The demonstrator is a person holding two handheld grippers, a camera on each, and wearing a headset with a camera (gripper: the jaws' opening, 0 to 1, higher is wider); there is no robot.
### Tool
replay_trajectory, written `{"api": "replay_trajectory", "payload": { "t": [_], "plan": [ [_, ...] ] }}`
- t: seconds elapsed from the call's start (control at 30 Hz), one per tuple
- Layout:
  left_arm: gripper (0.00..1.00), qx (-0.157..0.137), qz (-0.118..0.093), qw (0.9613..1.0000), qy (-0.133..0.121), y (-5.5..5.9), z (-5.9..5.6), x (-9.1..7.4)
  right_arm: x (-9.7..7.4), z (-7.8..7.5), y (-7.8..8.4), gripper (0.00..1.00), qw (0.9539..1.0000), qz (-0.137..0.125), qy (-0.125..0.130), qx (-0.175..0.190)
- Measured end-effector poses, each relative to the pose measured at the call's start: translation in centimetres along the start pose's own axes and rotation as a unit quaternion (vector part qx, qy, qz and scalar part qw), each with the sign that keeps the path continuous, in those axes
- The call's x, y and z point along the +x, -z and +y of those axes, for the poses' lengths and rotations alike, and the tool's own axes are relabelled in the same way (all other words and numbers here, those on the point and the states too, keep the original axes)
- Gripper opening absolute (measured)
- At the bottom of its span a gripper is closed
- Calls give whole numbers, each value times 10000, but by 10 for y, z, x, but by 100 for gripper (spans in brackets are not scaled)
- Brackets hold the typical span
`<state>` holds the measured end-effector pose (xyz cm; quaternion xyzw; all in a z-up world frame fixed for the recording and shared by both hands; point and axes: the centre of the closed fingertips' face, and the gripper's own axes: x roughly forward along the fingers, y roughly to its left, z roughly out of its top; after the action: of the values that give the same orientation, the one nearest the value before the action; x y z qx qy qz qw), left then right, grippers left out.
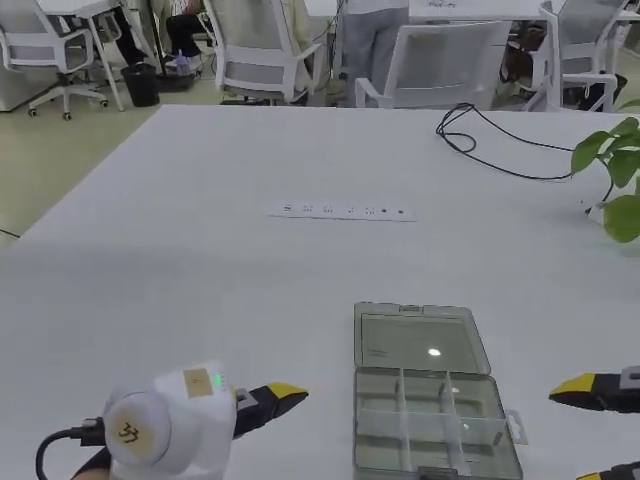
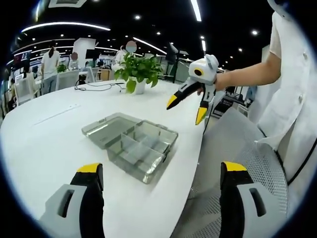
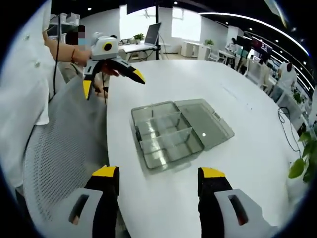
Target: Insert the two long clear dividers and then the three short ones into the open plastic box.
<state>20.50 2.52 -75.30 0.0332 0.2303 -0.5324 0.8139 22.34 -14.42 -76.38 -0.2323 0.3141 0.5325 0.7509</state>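
- The box (image 1: 358, 420) is lying open on the near part of the white table (image 1: 200, 260), right of centre. Its lid (image 1: 420, 340) is folded flat on the far side.
- Clear dividers (image 1: 445, 398) are standing inside the tray, splitting it into compartments. How many there are is hard to tell.
- The left gripper (image 3: 113, 83) is hovering at the near left, well apart from the box. Its jaws are spread wide and carrying nothing.
- The right gripper (image 2: 186, 111) is hovering near the box's right side, by the table's near edge. Its jaws are also gaping wide, with nothing between them.
- A person in a white garment (image 2: 292, 74) is holding both grippers, sitting by a grey mesh chair (image 3: 64, 148) at the near edge.
- A power strip (image 1: 340, 211) is sitting in the middle of the table, beyond the box.
- A black cable (image 1: 490, 140) is looping across the far right.
- A green plant (image 1: 615, 180) is leaning in at the right edge.
- Office chairs (image 1: 250, 50) are standing past the far edge.
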Motion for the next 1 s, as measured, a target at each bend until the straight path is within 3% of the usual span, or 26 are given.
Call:
{"api": "replay_trajectory", "payload": {
  "t": [0.2,0.4,1.0],
  "plan": [
    [100,55,0,10000,-24,0,-1,-2,-5,6,11,79,9991,-273,123,294],
    [100,29,29,10000,-59,4,-2,-4,-10,11,16,86,9975,-460,204,494],
    [100,-81,67,9999,-137,9,-1,-7,-12,10,18,88,9962,-527,292,625]
  ]
}}
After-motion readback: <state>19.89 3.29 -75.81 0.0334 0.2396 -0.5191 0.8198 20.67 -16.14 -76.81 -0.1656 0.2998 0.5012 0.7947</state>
